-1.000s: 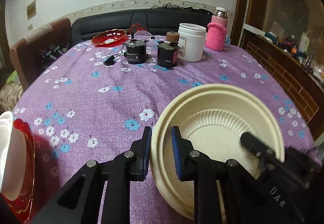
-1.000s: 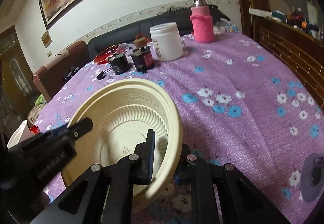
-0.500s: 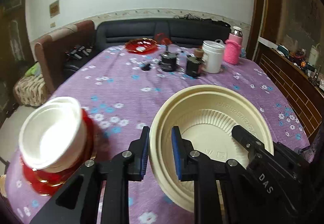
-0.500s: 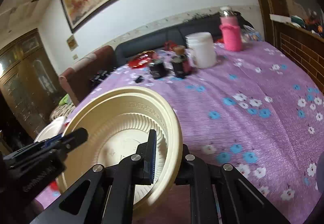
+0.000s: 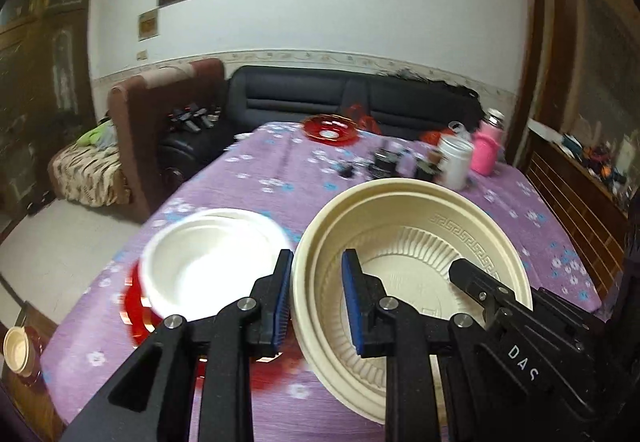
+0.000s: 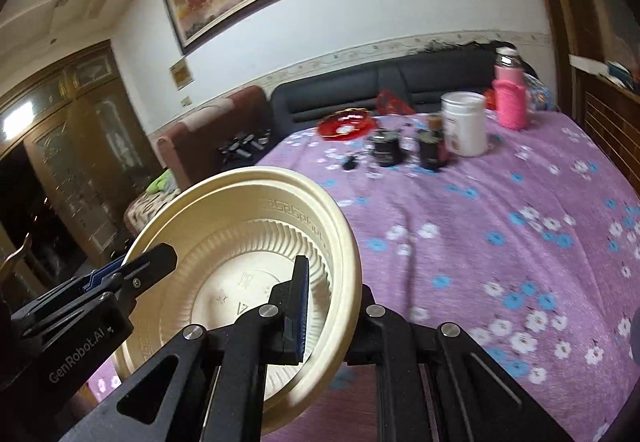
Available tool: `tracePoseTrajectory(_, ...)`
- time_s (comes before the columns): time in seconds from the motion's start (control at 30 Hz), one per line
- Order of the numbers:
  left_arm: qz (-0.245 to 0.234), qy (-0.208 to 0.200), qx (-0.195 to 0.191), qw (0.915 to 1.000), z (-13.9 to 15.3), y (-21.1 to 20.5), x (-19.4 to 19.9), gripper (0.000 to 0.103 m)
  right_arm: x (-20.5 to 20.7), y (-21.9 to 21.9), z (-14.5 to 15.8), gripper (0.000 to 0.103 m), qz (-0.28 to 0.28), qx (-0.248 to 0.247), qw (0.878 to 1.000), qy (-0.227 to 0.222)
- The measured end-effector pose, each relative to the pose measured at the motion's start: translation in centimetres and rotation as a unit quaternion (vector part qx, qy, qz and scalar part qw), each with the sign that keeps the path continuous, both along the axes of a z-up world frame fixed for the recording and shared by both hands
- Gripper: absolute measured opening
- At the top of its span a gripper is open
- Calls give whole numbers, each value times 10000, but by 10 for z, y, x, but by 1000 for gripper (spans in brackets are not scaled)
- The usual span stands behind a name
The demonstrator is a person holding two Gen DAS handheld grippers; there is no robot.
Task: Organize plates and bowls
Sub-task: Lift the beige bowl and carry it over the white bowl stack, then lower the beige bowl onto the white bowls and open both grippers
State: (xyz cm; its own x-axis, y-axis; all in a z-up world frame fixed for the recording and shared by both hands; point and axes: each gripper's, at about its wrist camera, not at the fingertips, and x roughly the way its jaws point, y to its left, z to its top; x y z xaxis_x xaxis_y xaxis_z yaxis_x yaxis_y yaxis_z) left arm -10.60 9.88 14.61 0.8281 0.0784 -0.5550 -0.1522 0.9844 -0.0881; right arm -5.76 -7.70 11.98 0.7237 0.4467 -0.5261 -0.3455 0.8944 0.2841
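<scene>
A large cream plastic bowl (image 5: 416,242) is held in the air above the purple flowered table by both grippers. My left gripper (image 5: 316,298) is shut on its left rim. My right gripper (image 6: 332,306) is shut on its right rim (image 6: 348,242); its right finger is hidden behind the bowl wall. To the left and below, a stack of white bowls (image 5: 204,262) sits on a red plate (image 5: 136,306) near the table's front left corner. The right gripper's body (image 5: 520,330) also shows in the left wrist view, and the left gripper's body (image 6: 80,314) shows in the right wrist view.
At the table's far end stand a red dish (image 5: 330,128), two dark jars (image 6: 386,150), a white tub (image 6: 464,124) and a pink bottle (image 6: 510,98). A small cream cup (image 5: 16,350) sits off the front left edge. Sofas stand behind.
Both grippers have lifted the cream bowl higher and carried it left; the white bowl stack on the red plate now lies just left of the bowl.
</scene>
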Motion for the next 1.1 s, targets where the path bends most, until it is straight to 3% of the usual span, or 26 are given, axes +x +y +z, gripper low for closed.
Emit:
tracePoseTrajectory(0.17, 458, -13, -228, 9987, 5, 56, -3, 24, 7, 55, 9, 14, 507, -66, 9987, 54)
tracePoseTrajectory(0.43, 1080, 284, -431, 9928, -11, 132, 14, 24, 29, 147, 0, 14, 1100, -637, 9918, 126)
tracePoseTrajectory(0.77, 1153, 648, -341, 9906, -39, 156, 44, 25, 65, 186, -33, 14, 1126, -1087, 9868, 412)
tracePoseTrajectory(0.87, 1117, 646, -379, 9909, -41, 156, 49, 39, 67, 188, -37, 14, 1117, -1138, 9861, 458)
tracePoseTrajectory(0.93, 1115, 569, -435, 9912, -41, 158, 47, 61, 69, 189, -40, 14, 1125, -1157, 9857, 490)
tracePoseTrajectory(1.0, 1171, 429, -510, 9909, -37, 160, 41, 69, 67, 190, -41, 14, 1093, -1206, 9857, 438)
tracePoseTrajectory(1.1, 1177, 342, -668, 9902, -32, 164, 36, 70, 65, 191, -41, 14, 1028, -1293, 9858, 300)
